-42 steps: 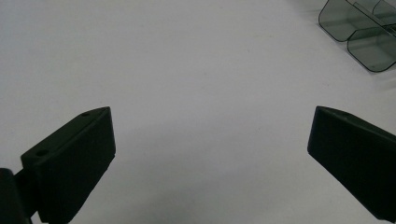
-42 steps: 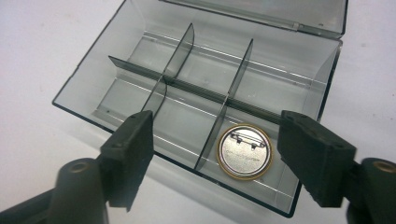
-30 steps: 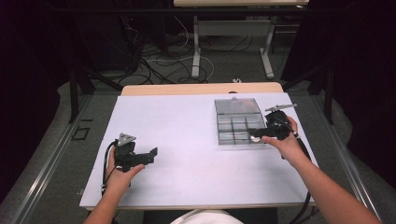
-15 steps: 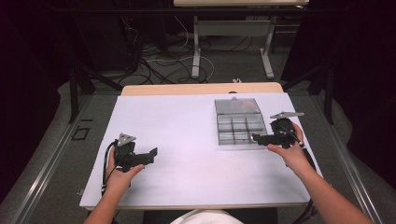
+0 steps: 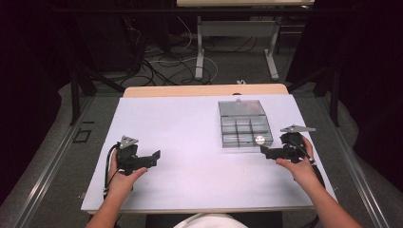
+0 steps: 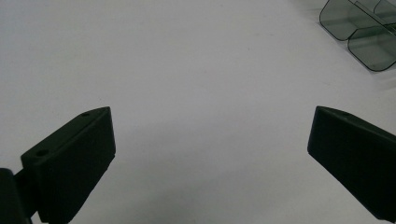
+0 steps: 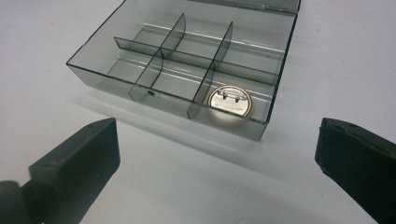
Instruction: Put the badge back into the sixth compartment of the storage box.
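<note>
High view, table: a pale table (image 5: 199, 142) carries everything, with dark floor and cables beyond its far edge.
High view, box: a clear compartment box (image 5: 244, 124) sits right of centre, its lid open and lying flat toward the far side.
High view, badge: a round silver pin badge (image 5: 259, 139) lies in the near right compartment of the box.
High view, right gripper: the right gripper (image 5: 266, 152) rests on the table just in front of the box's near right corner, held in the person's right hand (image 5: 297, 166), pointing left.
High view, left gripper: the left gripper (image 5: 154, 156) lies near the left front of the table, well apart from the box, held in the left hand (image 5: 121, 178).
Left gripper view, fingers: spread wide, released, nothing between them, bare table (image 6: 196, 93) beneath.
Left gripper view, box: a corner of the clear box (image 6: 359, 28) shows at the top right, far off.
Right gripper view, fingers: spread wide, released, empty, apart from the box.
Right gripper view, box: the box (image 7: 140, 70) stands just ahead, dividers upright.
Right gripper view, badge: the badge (image 7: 230, 101) lies back side up, pin showing, in the nearest right compartment, close against the front wall.
</note>
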Demonstrator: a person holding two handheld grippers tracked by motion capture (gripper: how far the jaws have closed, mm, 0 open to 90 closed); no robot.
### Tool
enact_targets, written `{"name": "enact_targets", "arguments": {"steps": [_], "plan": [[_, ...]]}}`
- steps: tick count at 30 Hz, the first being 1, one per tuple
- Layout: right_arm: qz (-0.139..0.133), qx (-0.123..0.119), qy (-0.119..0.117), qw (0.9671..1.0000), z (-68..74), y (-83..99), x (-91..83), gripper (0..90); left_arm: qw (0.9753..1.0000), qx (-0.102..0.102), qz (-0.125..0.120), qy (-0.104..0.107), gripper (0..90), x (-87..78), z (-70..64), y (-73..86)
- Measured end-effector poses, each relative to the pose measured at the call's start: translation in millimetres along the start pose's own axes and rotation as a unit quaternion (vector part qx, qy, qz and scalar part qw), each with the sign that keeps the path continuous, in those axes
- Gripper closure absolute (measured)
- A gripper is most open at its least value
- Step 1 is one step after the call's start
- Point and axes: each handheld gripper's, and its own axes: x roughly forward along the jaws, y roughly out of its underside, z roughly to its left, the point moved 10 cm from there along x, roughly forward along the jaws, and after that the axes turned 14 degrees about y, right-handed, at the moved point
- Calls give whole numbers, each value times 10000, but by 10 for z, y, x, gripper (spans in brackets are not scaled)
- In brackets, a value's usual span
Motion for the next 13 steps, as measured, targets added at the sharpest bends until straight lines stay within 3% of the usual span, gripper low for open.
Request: {"name": "enact_targets", "arguments": {"steps": [13], "plan": [[100, 94, 133, 9998, -116, 282, 39, 0, 10000, -30, 15, -12, 12, 7, 5, 7]]}}
